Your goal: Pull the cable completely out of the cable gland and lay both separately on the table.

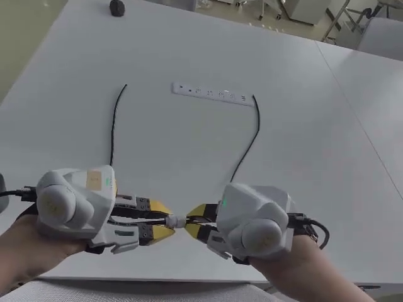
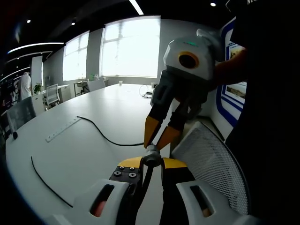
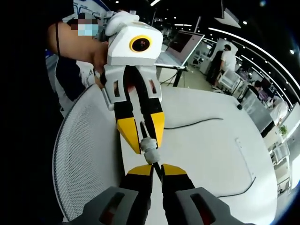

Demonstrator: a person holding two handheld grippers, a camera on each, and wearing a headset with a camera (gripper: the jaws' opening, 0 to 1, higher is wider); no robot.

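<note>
The left fingers (image 2: 130, 163) pinch the gland (image 2: 151, 156), and the cable (image 2: 146, 182) runs back between them. The right fingers (image 3: 138, 170) look pressed on the cable just at the gland's other end, tip to tip with the left. All this hangs over the near edge of the bench (image 1: 189, 157). The cable is not yet out, so the pull and both lay-downs are left. Toward the far edge lie a strip (image 1: 211, 93), a lead (image 1: 253, 135) from its right end, a loose lead (image 1: 113, 126) to the left and a dark lump (image 1: 117, 7). All are well apart from the fingers, so likely no hindrance
</note>
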